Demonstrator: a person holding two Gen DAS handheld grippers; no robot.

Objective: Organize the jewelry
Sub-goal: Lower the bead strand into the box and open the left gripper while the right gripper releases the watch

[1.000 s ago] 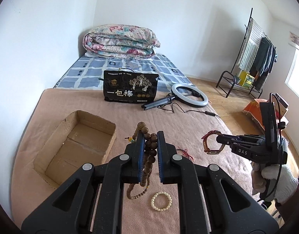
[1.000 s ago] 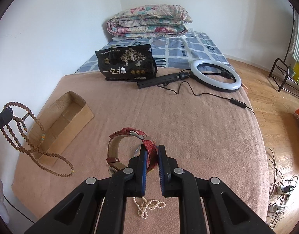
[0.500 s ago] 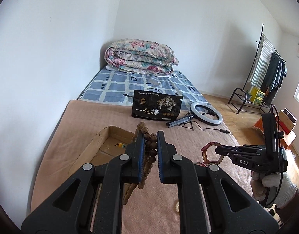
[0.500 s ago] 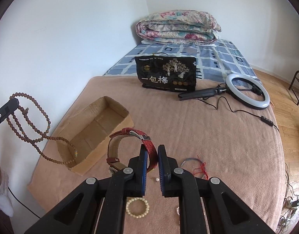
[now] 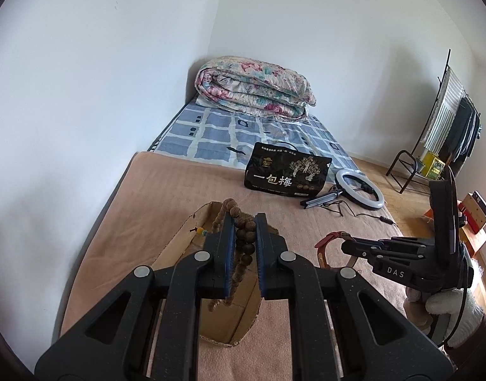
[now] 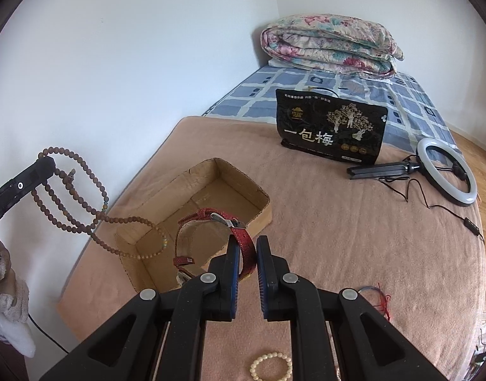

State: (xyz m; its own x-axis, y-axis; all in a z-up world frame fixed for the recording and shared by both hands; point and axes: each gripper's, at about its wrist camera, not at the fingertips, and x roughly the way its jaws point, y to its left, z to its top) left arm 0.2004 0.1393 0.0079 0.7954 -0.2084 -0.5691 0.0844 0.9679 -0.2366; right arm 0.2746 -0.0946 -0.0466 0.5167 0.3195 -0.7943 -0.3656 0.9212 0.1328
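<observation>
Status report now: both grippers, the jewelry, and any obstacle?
Left gripper shut on wooden bead necklace. Right gripper shut on red watch. Both above cardboard box. Nothing in the way.

Sitting on blanket: cardboard box at left near wall; snack bag standing behind it; ring light lying right of bag; bead bracelet lying nearest, before box.

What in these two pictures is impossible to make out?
- Watch face: in the right wrist view, the right tool covers it.
- Cardboard box floor: in the left wrist view, the left tool and its wooden bead necklace block most of it.
- Pearl bracelet: cut off by the bottom edge in the right view.
- Small print on the black bag: too tiny to read.
</observation>
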